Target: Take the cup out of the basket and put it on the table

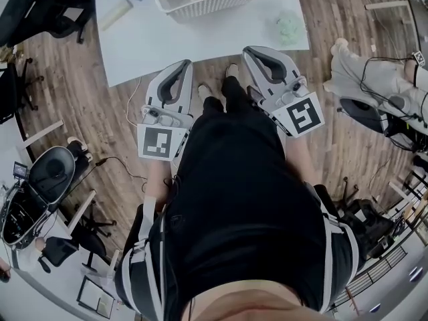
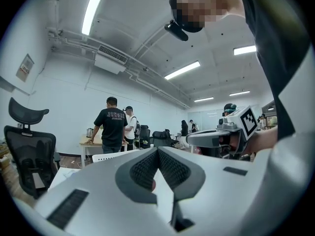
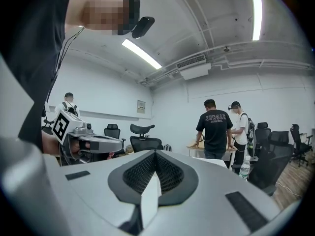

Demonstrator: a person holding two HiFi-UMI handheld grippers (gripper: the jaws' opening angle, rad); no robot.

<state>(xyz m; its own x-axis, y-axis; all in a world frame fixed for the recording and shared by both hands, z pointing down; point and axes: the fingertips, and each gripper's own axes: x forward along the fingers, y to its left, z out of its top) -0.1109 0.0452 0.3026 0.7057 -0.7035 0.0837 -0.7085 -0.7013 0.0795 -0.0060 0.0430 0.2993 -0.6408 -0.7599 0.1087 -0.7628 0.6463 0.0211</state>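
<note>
The left hand-held gripper (image 1: 183,67) and the right hand-held gripper (image 1: 250,52) are held low against the body, side by side, probably because the reach has not yet been started. On each, the jaws are pressed together tip to tip, with nothing between. The white basket (image 1: 214,4) is set on the counter (image 1: 154,42) ahead of both, well apart. The cup cannot be singled out among its blurred contents.
</note>
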